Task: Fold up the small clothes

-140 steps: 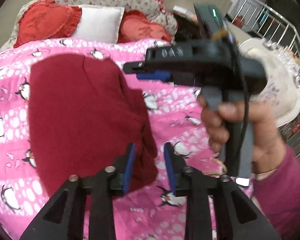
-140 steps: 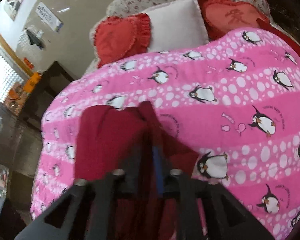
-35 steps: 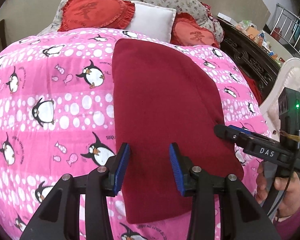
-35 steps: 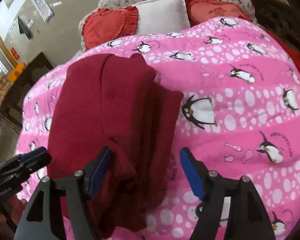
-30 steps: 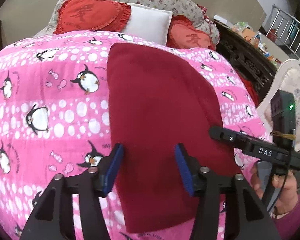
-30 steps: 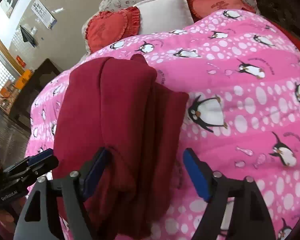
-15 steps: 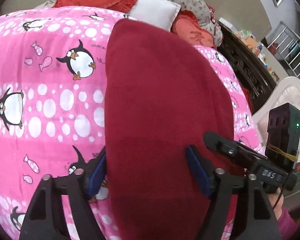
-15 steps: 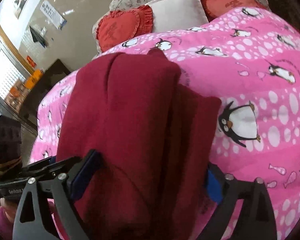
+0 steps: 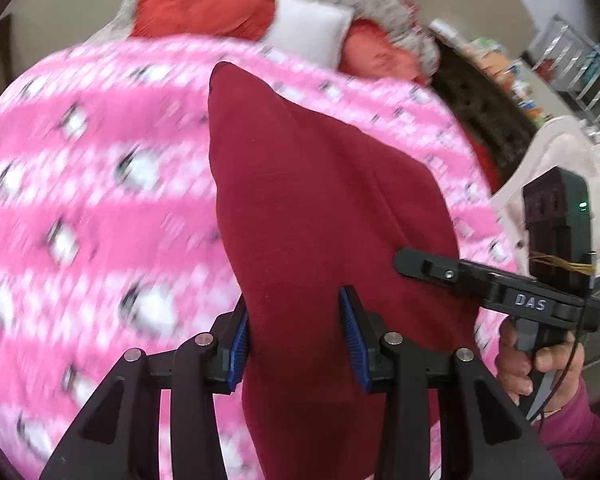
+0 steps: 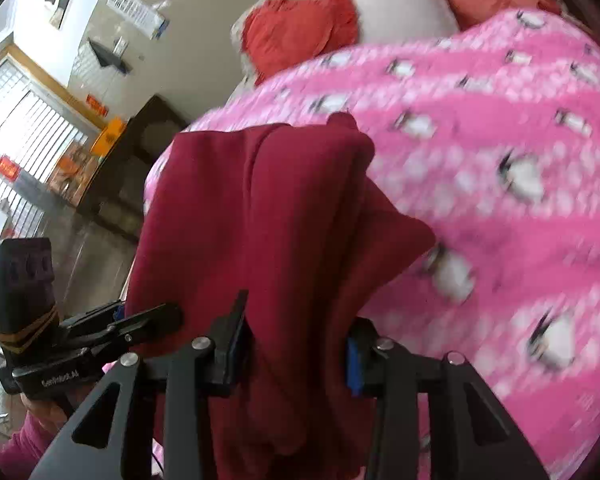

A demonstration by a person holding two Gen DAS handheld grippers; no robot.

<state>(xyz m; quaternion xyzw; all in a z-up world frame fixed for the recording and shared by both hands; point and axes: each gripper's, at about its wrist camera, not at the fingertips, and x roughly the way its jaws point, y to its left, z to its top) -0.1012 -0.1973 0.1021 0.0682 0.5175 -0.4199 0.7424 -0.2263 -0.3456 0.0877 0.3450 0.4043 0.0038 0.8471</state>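
Two grippers, left gripper (image 9: 296, 332) and right gripper (image 10: 296, 350), each pinching near end of red cloth (image 9: 320, 208), lying toward 12 o'clock on pink bed (image 9: 100, 220). I lift both level, fold slow, keep edges matched.

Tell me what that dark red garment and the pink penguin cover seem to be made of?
The dark red garment looks like soft matte knit or fleece: no sheen, thick rounded folds. The pink penguin cover seems a printed, padded fabric, though motion blur hides its texture. The blue pads on the tongs look like ribbed rubber.
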